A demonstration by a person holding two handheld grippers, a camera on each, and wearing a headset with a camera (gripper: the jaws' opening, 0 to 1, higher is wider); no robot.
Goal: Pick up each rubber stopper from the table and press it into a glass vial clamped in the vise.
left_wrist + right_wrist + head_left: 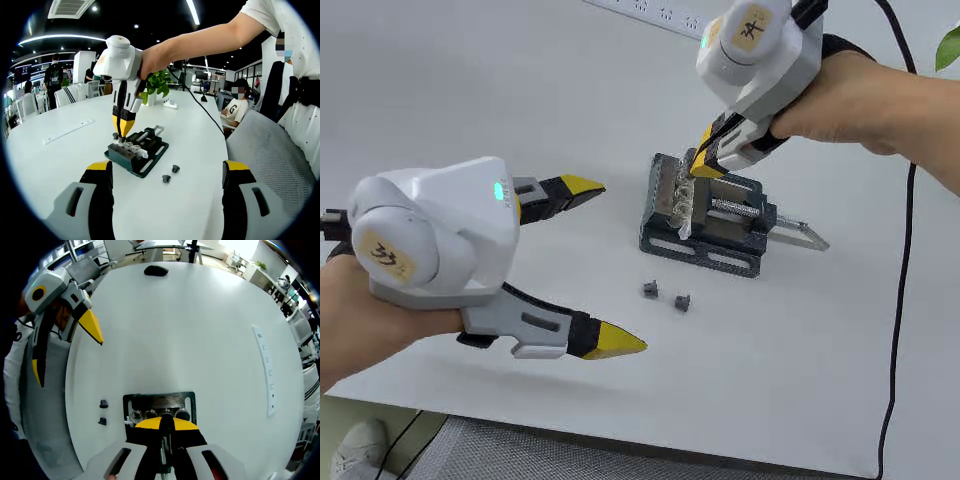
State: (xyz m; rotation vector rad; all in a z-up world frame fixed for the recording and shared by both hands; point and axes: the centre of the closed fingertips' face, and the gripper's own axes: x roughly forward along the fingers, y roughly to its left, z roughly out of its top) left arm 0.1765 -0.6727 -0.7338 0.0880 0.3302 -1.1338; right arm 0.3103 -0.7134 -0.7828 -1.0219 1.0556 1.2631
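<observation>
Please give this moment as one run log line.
right gripper: shut on stopper, at vials in vise | left gripper: open, hovering | table: two loose stoppers

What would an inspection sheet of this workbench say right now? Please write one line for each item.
Surface: white table, looks clean.
Job's things: dark vise holding a row of glass vials; two rubber stoppers lie loose in front of it.
Clutter: white power strip at the far edge.
Grippers: right gripper shut, tips down at the vials; left gripper open, above the table, apart from the vise.
Cables: black cable along the right side.
Surroundings: open office, plant, chairs, other people.
</observation>
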